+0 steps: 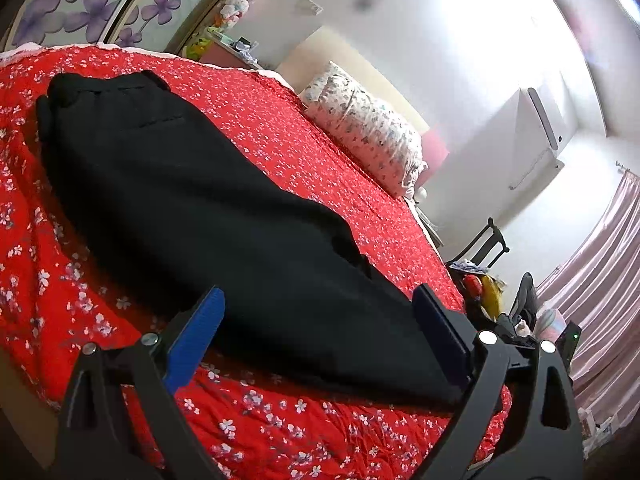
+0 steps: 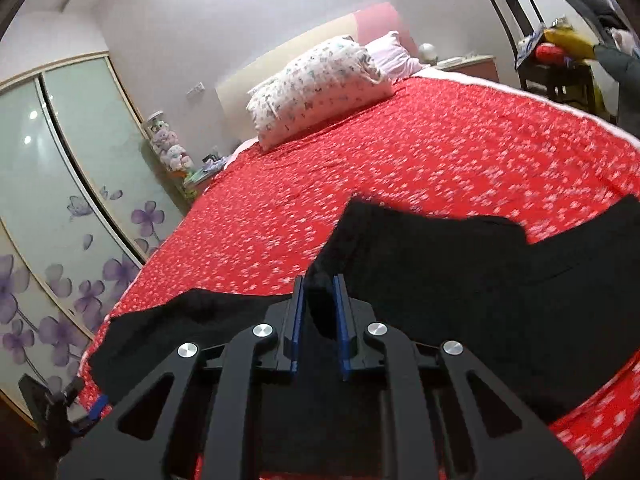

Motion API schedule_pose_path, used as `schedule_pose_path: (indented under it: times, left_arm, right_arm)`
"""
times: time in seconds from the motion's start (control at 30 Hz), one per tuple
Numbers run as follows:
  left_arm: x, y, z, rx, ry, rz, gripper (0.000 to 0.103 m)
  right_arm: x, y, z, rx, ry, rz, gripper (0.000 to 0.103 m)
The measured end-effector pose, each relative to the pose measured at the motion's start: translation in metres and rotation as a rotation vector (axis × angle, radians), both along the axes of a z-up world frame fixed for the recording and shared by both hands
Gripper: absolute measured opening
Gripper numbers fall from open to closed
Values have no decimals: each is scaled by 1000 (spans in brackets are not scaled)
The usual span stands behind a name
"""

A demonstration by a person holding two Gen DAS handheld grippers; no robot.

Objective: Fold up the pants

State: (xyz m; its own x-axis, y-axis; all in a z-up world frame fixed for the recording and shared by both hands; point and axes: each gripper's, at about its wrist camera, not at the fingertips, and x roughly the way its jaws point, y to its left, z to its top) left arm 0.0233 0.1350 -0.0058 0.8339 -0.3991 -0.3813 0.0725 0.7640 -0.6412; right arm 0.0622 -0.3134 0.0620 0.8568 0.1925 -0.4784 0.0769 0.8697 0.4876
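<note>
Black pants [image 1: 192, 200] lie lengthwise on the red floral bedspread [image 1: 280, 136], waistband far, leg hems near. My left gripper [image 1: 320, 320] hangs over the near hem with its blue pads [image 1: 192, 336] spread wide, gripping nothing. My right gripper [image 2: 319, 312] is clamped on a raised fold of the pants [image 2: 440, 280], fabric pinched between both pads. A patterned pillow [image 2: 316, 84] rests at the headboard.

pants [image 1: 192, 200] lie on the bed [image 1: 280, 128], pillow [image 1: 364, 128] behind, apparently at the headboard.
</note>
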Motion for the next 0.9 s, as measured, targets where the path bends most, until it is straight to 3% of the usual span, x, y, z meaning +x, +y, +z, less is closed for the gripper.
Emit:
schedule_pose_path:
  times: [0.13, 0.33, 0.43, 0.47, 0.53, 0.77, 0.9]
  left_arm:
    - [-2, 4, 0, -16, -3, -1, 95]
    - [2, 9, -4, -60, 10, -6, 95]
    - [3, 6, -5, -75, 17, -10, 95]
    - [4, 5, -5, -72, 16, -13, 95]
    - [4, 3, -4, -63, 15, -17, 95]
    - [4, -5, -2, -27, 11, -23, 95]
    - [3, -7, -2, -18, 12, -18, 95]
  right_arm:
    - [-12, -32, 1, -8, -12, -163, 14]
    - [-71, -149, -5, 24, -9, -558, 14]
    - [-104, -204, -37, 68, 135, -758, 14]
    - [-114, -219, -51, 105, 201, -784, 15]
    - [-129, -233, -65, 183, 236, -775, 16]
    - [-151, -255, -89, 459, 166, -726, 16]
    - [-146, -256, -97, 511, 173, -739, 16]
